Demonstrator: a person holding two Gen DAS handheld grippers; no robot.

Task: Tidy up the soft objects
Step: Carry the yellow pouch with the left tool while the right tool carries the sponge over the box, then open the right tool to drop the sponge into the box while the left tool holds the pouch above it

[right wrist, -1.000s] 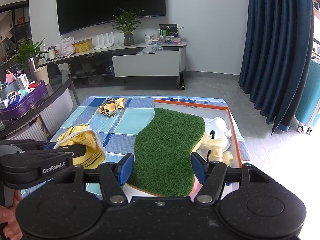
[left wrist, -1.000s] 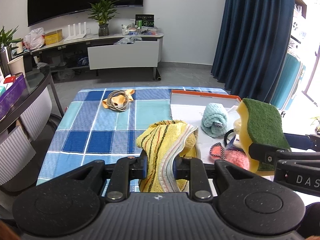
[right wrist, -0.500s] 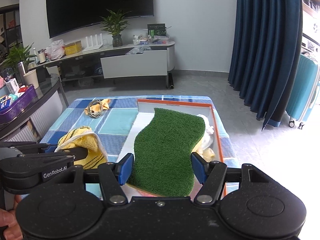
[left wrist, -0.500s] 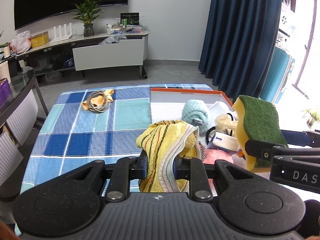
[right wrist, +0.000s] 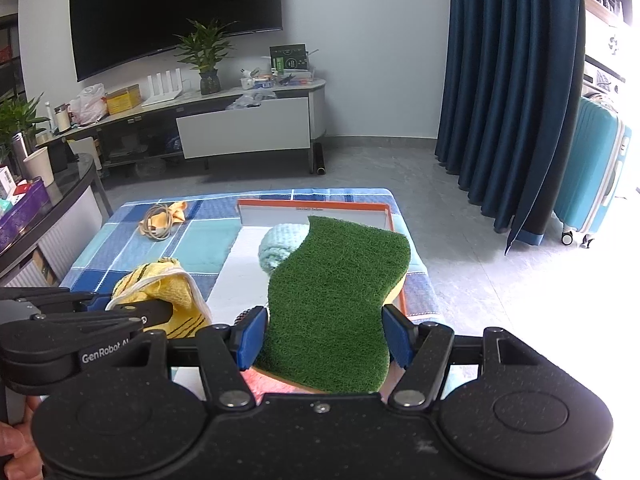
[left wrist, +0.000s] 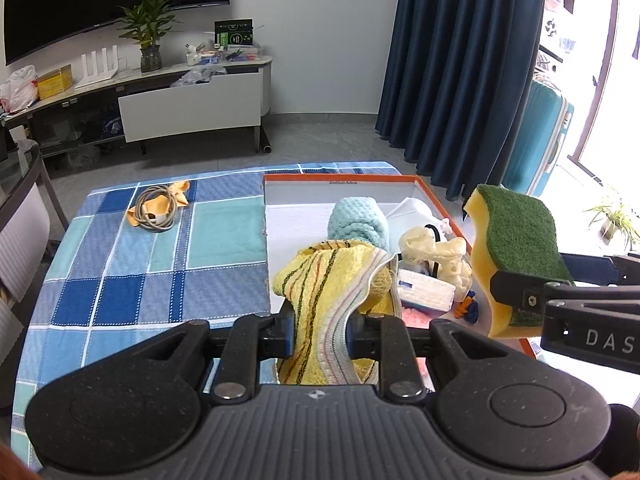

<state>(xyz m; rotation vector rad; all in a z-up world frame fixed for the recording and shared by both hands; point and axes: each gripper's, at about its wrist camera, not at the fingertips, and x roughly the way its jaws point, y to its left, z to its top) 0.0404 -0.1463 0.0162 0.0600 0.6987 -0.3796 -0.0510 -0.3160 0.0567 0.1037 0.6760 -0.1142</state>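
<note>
My left gripper [left wrist: 319, 330] is shut on a yellow striped cloth [left wrist: 328, 280], held above the near left part of the orange-rimmed white tray [left wrist: 340, 179]. My right gripper [right wrist: 324, 334] is shut on a green-and-yellow scouring sponge [right wrist: 340, 300], its blue pads pressing both long edges; the sponge [left wrist: 516, 248] hangs over the tray's right side. In the tray lie a rolled light-blue towel [left wrist: 358, 224], a cream rubber glove [left wrist: 436, 250], a white packet [left wrist: 426, 288] and something pink [left wrist: 416, 316]. The sponge hides most of the tray in the right wrist view.
A coiled cable on an orange cloth [left wrist: 158, 208] lies at the far left of the blue checked tablecloth [left wrist: 120, 280]. A glass side table [right wrist: 48, 208] stands to the left, a teal suitcase [right wrist: 592, 168] and dark curtains to the right.
Both grippers have carried their loads to the right, so the tray now lies under the cloth and the sponge. Neither grip has altered.
</note>
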